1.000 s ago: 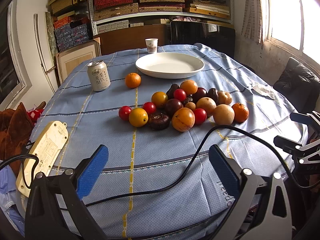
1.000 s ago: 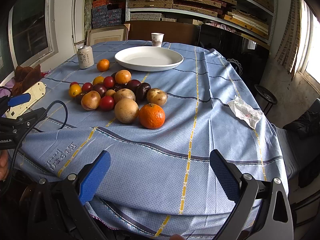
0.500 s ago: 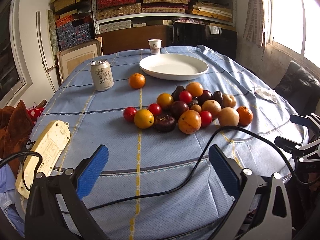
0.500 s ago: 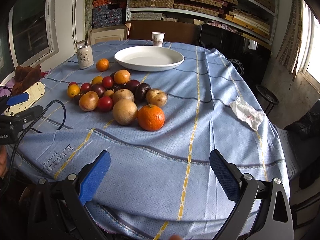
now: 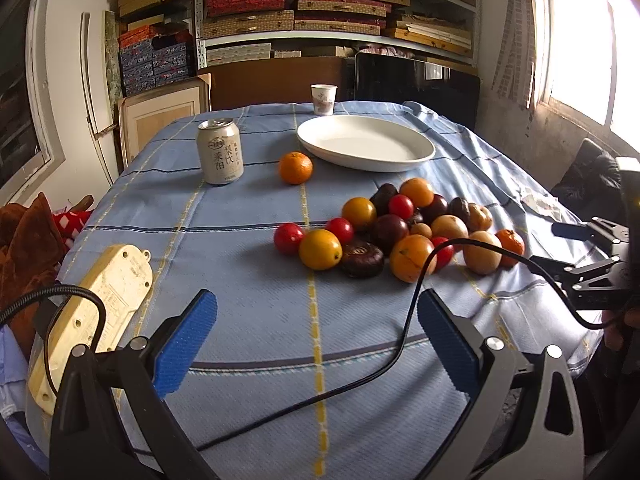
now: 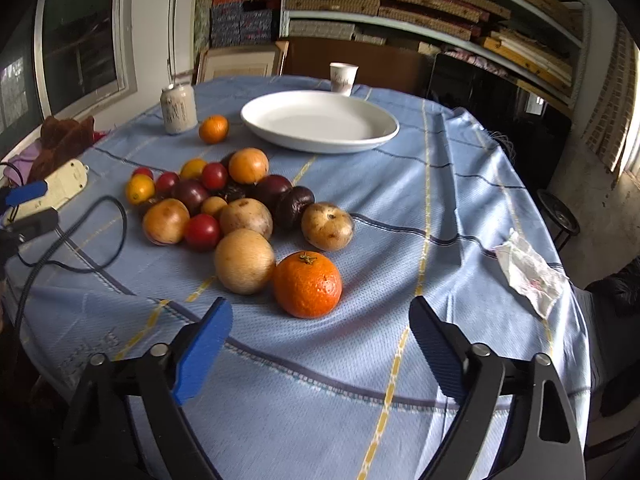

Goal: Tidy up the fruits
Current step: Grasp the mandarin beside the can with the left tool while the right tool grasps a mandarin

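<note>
While nothing is yet grasped, left wrist view: left gripper (image 5: 316,344) released, well short of fruit pile (image 5: 394,230); right wrist view: right gripper (image 6: 320,336) released, just narrowing, nearing mandarin (image 6: 307,284) for pickup toward empty white plate (image 6: 384,134).

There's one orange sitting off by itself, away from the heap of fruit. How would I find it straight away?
Start at the big white plate at the far side of the table, then look toward the pale drink can. The lone orange lies on the blue cloth between them, just off the plate's rim. Unlike the piled fruit nearer the grippers, nothing touches it.
</note>
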Demonstrator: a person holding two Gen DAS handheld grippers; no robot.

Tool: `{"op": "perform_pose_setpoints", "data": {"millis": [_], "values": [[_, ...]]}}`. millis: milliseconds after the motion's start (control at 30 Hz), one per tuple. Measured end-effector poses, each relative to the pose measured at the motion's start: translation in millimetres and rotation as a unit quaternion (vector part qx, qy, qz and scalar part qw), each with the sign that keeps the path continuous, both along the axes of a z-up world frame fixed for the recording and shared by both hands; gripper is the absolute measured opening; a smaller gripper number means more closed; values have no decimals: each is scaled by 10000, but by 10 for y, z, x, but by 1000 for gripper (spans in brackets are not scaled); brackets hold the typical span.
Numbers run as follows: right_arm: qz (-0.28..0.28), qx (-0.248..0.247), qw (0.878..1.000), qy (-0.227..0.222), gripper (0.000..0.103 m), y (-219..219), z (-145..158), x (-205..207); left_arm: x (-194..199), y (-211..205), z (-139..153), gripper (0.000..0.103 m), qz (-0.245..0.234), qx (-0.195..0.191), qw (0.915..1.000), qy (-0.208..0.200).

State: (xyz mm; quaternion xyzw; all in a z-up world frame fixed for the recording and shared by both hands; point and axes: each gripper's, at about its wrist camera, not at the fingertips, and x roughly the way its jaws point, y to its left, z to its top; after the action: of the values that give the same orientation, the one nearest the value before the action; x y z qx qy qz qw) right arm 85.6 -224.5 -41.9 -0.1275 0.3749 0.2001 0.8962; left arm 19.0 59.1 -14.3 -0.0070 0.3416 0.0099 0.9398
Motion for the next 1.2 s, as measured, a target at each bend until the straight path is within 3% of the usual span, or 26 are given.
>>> {"op": "perform_pose_setpoints", "data": {"millis": [500,567,633,767,933,1067,1200], "values": [[206,148,9977,622,63,56,-232,347,366,279,-53,98,18,-276,9993,265],[281,266,9970,669,58,51,-241,368,405,293,-71,98,8,-270,9992,293],[370,380,9960,715,47,44,-257,382,453,317,-98,98,-27,-322,9989,352],[446,496,9959,604,45,33,-273,387,581,385,-109,98,-78,-395,9981,474],[383,1048,9915,667,45,-118,-282,424,951,499,52,98,-157,-553,9972,469],[324,1521,9863,551,45,-264,-247,430,1465,509,136,99,-215,-433,9973,551],[327,1576,9857,508,45,-279,-247,426,2020,486,67,98,-266,-348,9957,821]]}}
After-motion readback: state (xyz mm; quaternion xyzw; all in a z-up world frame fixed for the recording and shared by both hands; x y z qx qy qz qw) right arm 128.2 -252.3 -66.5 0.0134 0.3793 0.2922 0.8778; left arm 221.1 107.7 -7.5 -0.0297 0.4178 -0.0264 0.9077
